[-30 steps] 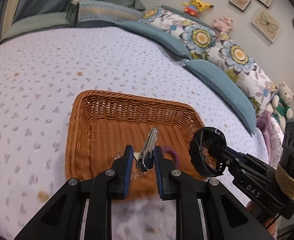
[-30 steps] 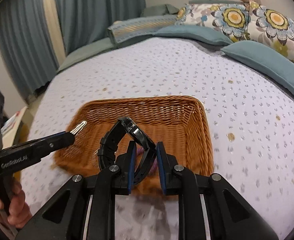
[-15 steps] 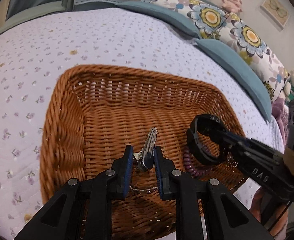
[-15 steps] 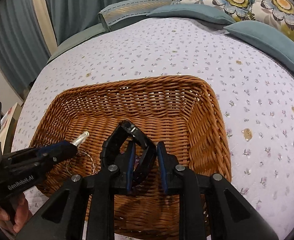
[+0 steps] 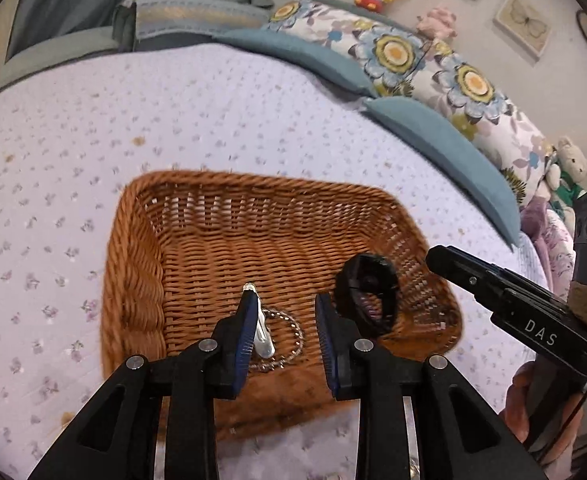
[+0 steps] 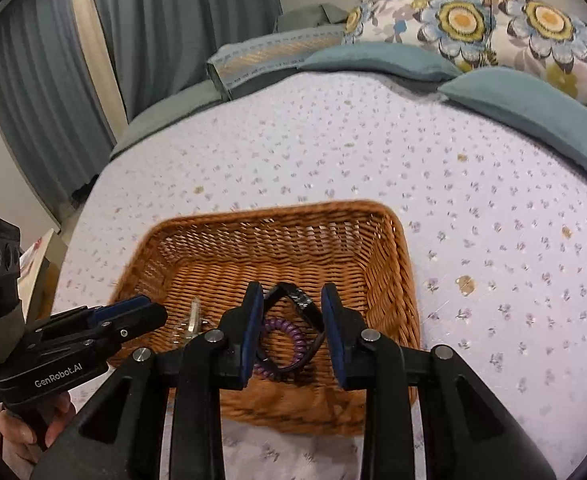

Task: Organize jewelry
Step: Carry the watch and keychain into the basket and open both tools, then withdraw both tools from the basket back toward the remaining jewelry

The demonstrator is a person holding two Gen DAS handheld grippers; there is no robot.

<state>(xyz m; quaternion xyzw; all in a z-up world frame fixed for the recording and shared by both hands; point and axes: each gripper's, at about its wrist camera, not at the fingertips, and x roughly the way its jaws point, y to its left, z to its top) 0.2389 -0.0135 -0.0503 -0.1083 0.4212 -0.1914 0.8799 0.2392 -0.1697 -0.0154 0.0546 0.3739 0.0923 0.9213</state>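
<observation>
Both sets of jaws have just been spread: left gripper (image 5: 283,320) around the clip (image 5: 262,334), right gripper (image 6: 291,320) around the watch (image 6: 299,304), nothing pinched, all inside the basket (image 5: 133,280).

We hold the right gripper (image 6: 291,300) over the near side of the wicker basket (image 6: 389,256), its jaws just opened apart. Between them, on the basket floor, lie a black watch (image 6: 299,300) and a purple coil hair tie (image 6: 283,334). The left gripper (image 6: 141,314) reaches over the basket's left edge, beside a silvery clip (image 6: 194,316). The basket sits on the bed (image 6: 373,152).
</observation>
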